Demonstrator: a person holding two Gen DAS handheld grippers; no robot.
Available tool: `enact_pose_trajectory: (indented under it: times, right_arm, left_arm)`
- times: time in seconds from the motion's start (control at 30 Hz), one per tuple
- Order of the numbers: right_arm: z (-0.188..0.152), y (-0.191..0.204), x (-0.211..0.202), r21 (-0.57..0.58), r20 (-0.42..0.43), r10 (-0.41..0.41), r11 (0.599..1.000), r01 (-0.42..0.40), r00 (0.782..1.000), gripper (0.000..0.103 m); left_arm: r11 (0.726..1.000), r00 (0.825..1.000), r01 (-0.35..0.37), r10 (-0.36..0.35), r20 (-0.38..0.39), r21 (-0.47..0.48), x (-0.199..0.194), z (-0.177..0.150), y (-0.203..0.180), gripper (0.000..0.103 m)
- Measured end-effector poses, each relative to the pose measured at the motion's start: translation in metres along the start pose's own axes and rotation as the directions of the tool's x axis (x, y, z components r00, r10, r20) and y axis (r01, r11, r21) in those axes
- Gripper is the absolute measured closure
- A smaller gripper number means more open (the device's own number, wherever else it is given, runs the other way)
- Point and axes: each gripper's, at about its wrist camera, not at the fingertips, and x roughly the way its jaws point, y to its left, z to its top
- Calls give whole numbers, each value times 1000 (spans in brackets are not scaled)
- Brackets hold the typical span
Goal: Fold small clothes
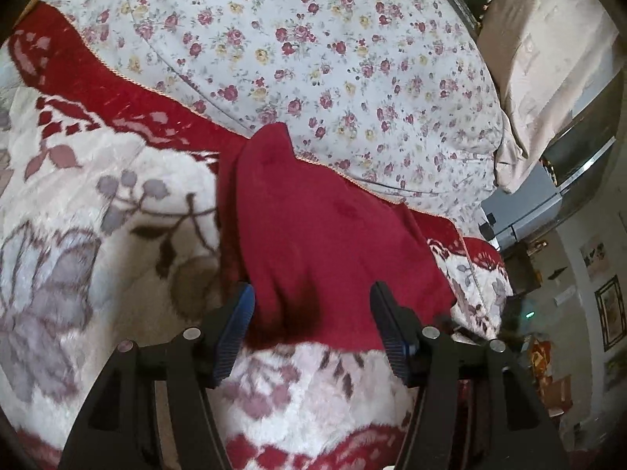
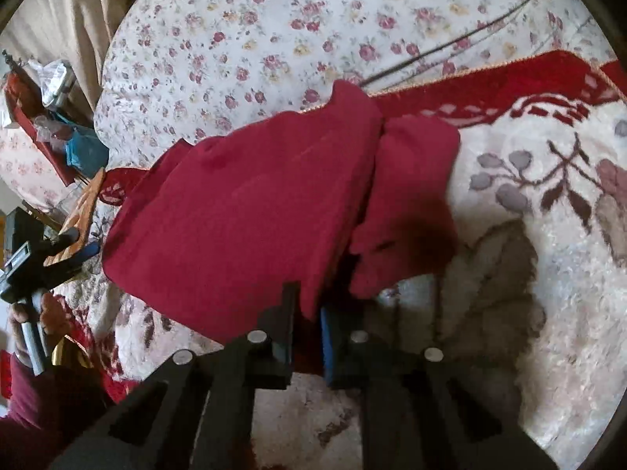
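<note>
both tongs sit over a bed. left tongs [image 1: 311,313] have their jaws wide apart. the near edge of the red cloth [image 1: 313,235] lies between the blue pads [image 1: 237,321], but they do not press on it. right tongs [image 2: 307,313] are pinched tight on a corner of the red cloth [image 2: 243,215], with the cloth squeezed between the jaws. the cloth is dark red and partly folded, with one flap lying over another. it lies on a fluffy blanket [image 1: 98,203] that is white with red bands and grey flowers. behind it is a white sheet [image 1: 313,58] with small pink roses. a hand [image 2: 23,313] in a red sleeve holds the left tongs at the left edge of the right view.
</note>
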Motion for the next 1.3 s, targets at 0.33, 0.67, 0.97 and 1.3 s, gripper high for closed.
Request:
enact_pose_trajectory:
  times: [0.33, 0.67, 0.97, 1.3]
  right_arm:
    - [-10, -20, -39, 13, 26, -67, 998, 66, 997, 97]
    - [-6, -14, -47, -7, 44, -81, 997, 81, 996, 96]
    - [-10, -13, -48, -14, 10, -106, 994, 106, 994, 90]
    - [39, 10, -68, -16, 148, -97, 995, 100, 984, 57]
  left_arm:
    - [989, 993, 60, -45, -112, 134, 22, -20, -15, 64]
    - [982, 970, -54, 95, -222, 183, 45, -26, -6, 103]
    - [988, 988, -102, 115, -104, 118, 2, -12, 15, 103]
    - [978, 992, -84, 100, -79, 188, 34, 2, -30, 92]
